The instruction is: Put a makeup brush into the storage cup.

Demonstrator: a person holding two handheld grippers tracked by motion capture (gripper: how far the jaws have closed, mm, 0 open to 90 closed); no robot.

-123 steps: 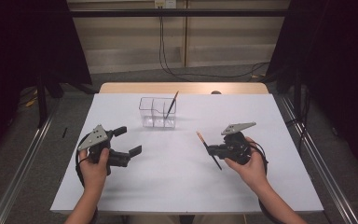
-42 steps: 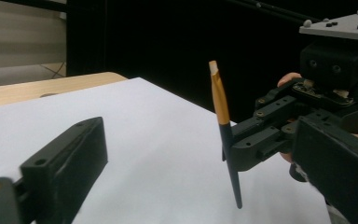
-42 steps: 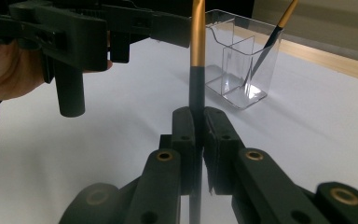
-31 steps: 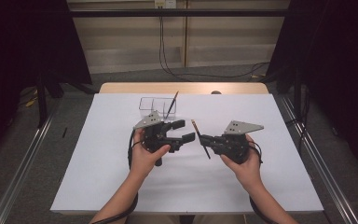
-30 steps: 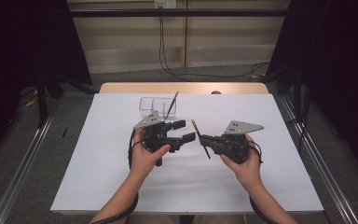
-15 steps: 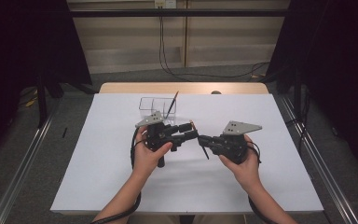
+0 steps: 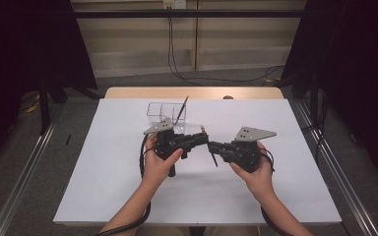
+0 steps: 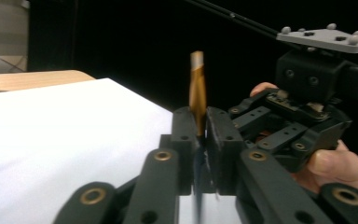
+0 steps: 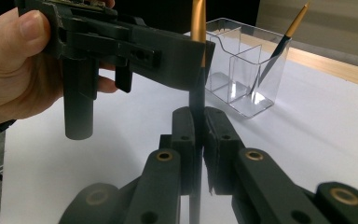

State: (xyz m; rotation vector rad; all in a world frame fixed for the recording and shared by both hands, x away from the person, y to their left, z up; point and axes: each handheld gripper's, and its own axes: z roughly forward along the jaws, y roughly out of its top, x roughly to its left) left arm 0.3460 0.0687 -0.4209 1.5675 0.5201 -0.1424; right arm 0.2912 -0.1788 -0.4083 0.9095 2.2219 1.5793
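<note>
Desk: covered in a white sheet, it takes up the middle and lower part of the high view.
Clear holder: above centre, a little left, on the sheet; a second pencil leans in its right compartment.
My left hand-held gripper: just left of centre in the high view, pointing right. Its jaws have just been closing and now pinch the upper part of the pencil, whose orange end rises above them in the left gripper view.
Pencil: at the centre, off the desk, slanting between both tools.
My right hand-held gripper: just right of centre, pointing left, jaws clamped on the pencil's dark lower shaft.
</note>
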